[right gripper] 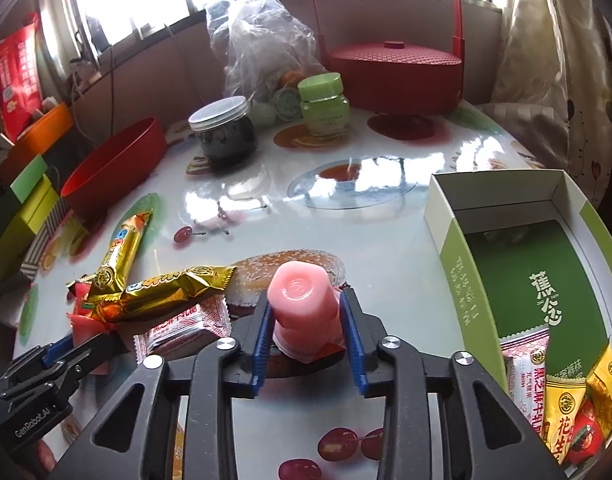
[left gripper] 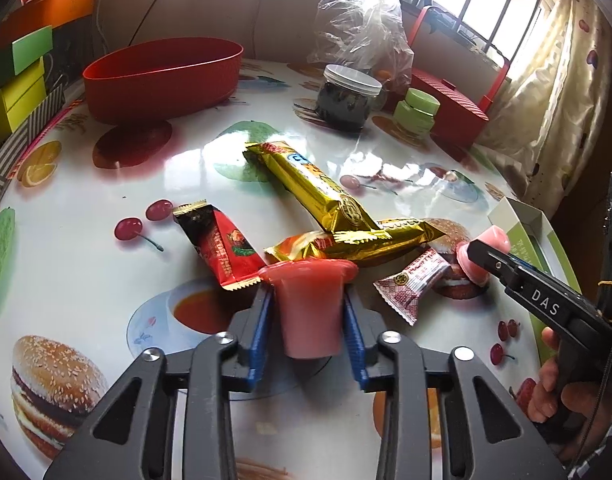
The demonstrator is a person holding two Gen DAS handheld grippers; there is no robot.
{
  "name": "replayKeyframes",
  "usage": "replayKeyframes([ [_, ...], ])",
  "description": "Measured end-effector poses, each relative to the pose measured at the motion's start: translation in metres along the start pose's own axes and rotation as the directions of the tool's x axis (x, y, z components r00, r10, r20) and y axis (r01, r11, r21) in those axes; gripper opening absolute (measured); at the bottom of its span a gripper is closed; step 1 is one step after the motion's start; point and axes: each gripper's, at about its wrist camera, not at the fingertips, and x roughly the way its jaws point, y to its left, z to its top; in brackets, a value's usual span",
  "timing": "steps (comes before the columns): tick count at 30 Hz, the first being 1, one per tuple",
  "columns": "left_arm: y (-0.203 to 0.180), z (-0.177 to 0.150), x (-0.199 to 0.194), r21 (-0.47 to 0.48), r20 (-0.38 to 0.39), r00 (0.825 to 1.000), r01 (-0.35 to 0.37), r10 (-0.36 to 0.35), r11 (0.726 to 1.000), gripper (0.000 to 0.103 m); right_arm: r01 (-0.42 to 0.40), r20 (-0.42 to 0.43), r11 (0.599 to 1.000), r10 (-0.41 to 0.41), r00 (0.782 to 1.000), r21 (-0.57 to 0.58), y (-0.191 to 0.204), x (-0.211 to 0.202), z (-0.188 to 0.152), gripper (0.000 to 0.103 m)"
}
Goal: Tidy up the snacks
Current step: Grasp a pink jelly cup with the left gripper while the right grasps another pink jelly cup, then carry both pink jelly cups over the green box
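Note:
My left gripper [left gripper: 307, 297] is shut on a pink jelly cup [left gripper: 308, 312], rim away from me, just above the table. My right gripper [right gripper: 305, 300] is shut on a second pink jelly cup [right gripper: 300, 296], its base towards the far side; the left wrist view shows this cup [left gripper: 493, 240] at the right. Between the two grippers lie two crossed gold bars [left gripper: 306, 180] [left gripper: 370, 240], a red-and-black packet [left gripper: 222, 244] and a white-and-red packet [left gripper: 414, 284]. An open green box [right gripper: 458, 248] to the right of my right gripper holds several wrapped snacks at its near end.
A red oval bowl [left gripper: 162, 76] stands at the far left. A dark jar [right gripper: 224, 136], a green jar [right gripper: 324, 106], a plastic bag [right gripper: 258, 44] and a red lidded basket [right gripper: 394, 72] line the back. Stacked boxes [left gripper: 18, 92] crowd the left edge of the glossy printed table [right gripper: 386, 232].

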Motion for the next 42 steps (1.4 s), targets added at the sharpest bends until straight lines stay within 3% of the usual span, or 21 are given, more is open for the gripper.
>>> replayKeyframes([
  [13,0.000,-0.002,-0.003,0.005,0.002,1.000,0.000,0.000,1.000,0.033,0.001,0.016,1.000,-0.001,1.000,0.022,-0.006,-0.004,-0.002,0.029],
  [42,-0.024,-0.022,-0.035,0.073,0.045,0.998,0.037,-0.040,0.997,0.031,-0.025,0.079,0.999,0.021,0.997,0.046,-0.015,-0.058,-0.032,0.029],
])
